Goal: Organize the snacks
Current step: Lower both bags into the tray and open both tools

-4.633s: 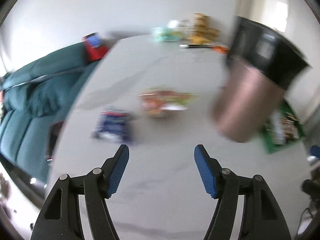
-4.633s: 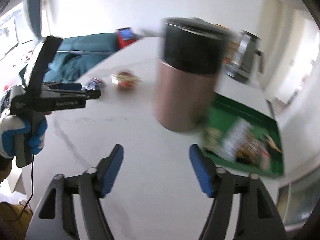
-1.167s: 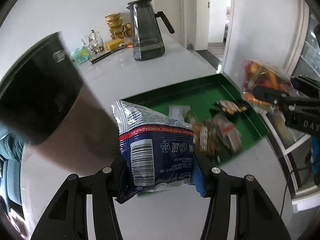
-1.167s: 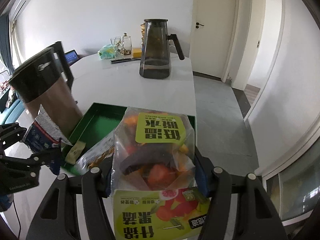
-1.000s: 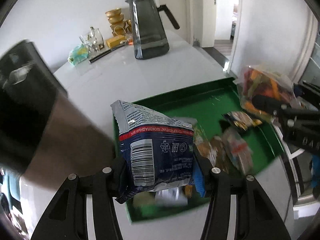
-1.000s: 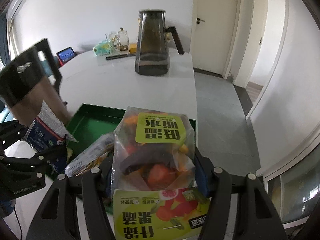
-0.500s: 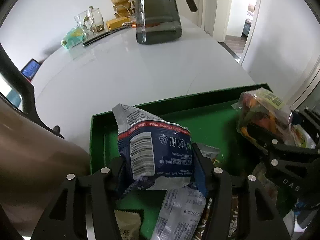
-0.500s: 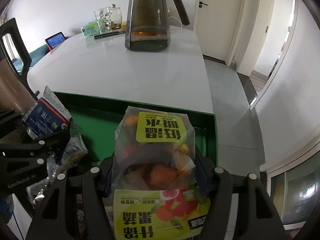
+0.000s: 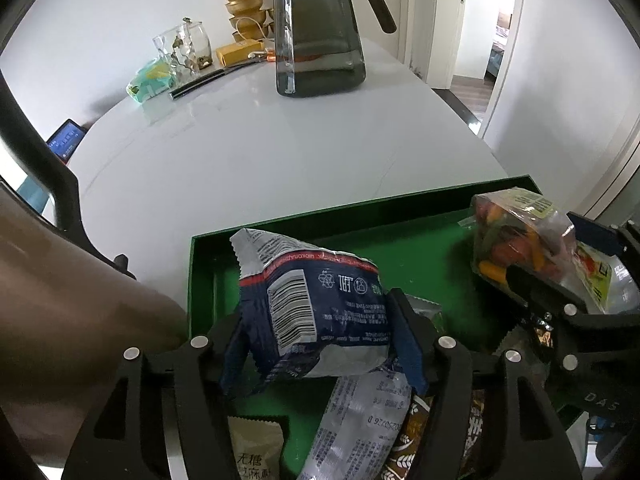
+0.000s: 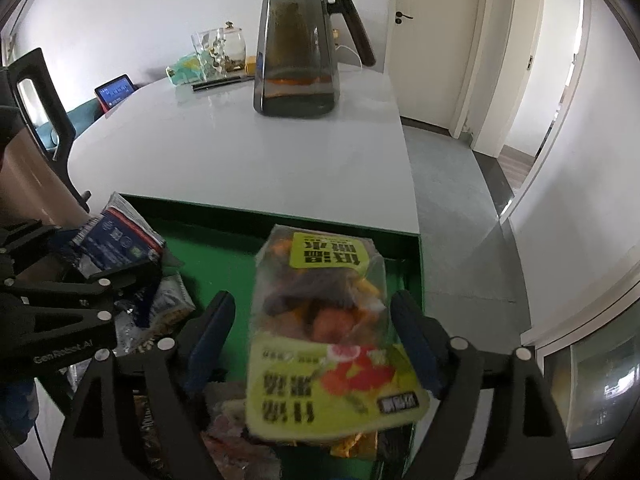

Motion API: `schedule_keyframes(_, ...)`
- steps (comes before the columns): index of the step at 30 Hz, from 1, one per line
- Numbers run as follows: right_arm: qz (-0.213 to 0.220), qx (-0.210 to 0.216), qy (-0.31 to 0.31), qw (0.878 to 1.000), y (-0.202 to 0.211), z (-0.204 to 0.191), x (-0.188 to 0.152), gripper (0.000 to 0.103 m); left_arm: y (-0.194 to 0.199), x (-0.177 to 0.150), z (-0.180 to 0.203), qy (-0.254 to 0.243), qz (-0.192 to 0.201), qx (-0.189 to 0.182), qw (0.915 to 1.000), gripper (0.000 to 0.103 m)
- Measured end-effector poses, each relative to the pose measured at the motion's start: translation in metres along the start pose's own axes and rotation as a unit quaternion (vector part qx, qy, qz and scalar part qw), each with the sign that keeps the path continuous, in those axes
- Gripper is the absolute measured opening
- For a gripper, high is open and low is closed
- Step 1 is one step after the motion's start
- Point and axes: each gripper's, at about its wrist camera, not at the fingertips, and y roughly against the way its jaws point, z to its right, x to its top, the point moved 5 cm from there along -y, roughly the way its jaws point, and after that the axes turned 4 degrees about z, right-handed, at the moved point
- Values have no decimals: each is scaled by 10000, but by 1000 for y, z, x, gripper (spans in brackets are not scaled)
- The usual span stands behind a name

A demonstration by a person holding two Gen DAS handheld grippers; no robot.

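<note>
Green walls of the tray framed both loads; the left gripper had its fingers closed narrow on the blue packet, held above the tray's near left corner over a silver wrapper and a beige sachet; the right gripper had its fingers spread wide, and the fruit bag lay between them without the pads pressing it, its yellow label blurred, so it looked loose or falling toward the tray's right side. In my judgement the risk lay first with that bag; it sat close to the tray's right wall, which itself ran near the desk edge with floor beyond, and a skewed drop could tip it over the rim and off. The blue packet might snag on the wrappers piled beneath it, or slide out crooked if the fingers opened while it hung tilted; the brown jug stood touching or just beside the tray's left wall, and a sideways pull of the left gripper could knock it. The two grippers worked near each other over the same tray, so crossing paths could bump them. Open green floor showed in the tray's far middle, and the white desk beyond was bare up to the dark pitcher; lifting straight up looked the safest way out.
</note>
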Motion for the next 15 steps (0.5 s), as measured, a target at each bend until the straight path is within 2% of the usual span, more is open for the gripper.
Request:
schedule_keyframes(8,183,-3,-27,9998,30,-1,0,103,21,-6,1,-36,131,-14,9999,58)
schedule_keyframes(15,388,-31,-67,9992,70,-9,-4,103,66,-19,3,-110,396,-145,9990,61)
